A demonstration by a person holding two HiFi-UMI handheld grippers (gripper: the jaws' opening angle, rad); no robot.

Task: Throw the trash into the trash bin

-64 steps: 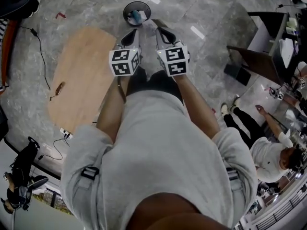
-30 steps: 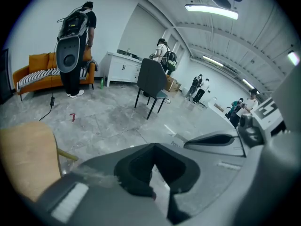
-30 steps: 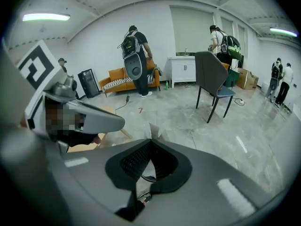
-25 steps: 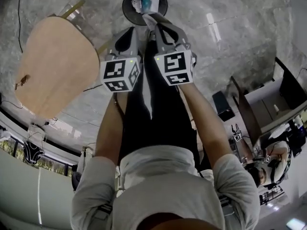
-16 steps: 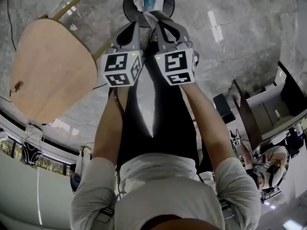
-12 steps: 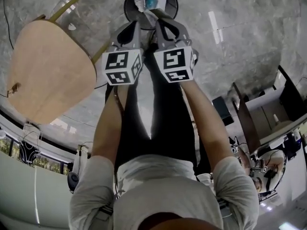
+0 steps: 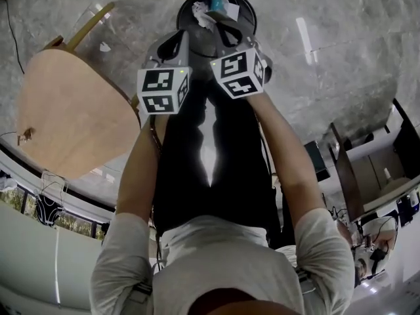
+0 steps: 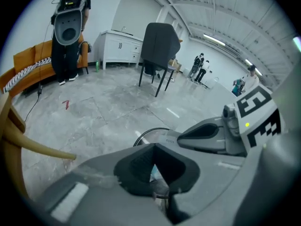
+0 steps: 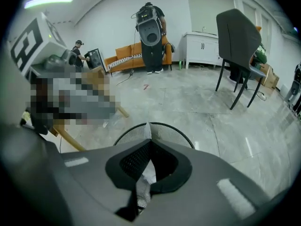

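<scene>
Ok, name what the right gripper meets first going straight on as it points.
Probably the trash bin: its open mouth lies dead ahead of the right gripper, shut on white paper; depth is unclear.

Grey short-sleeved shirt (image 7: 223,268), black trousers (image 7: 230,176), grey hand-held grippers (image 7: 180,39) (image 7: 224,26) with black-and-white marker cubes (image 7: 164,89).

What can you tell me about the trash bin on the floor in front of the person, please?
The trash bin is round, black and looks like wire mesh, with an open top. It stands upright on the grey stone floor, beside a wooden table. Inside lie crumpled white paper and something teal. The right gripper hangs over its near rim, fingers shut on a white scrap; whether anything touches the bin I cannot tell.
</scene>
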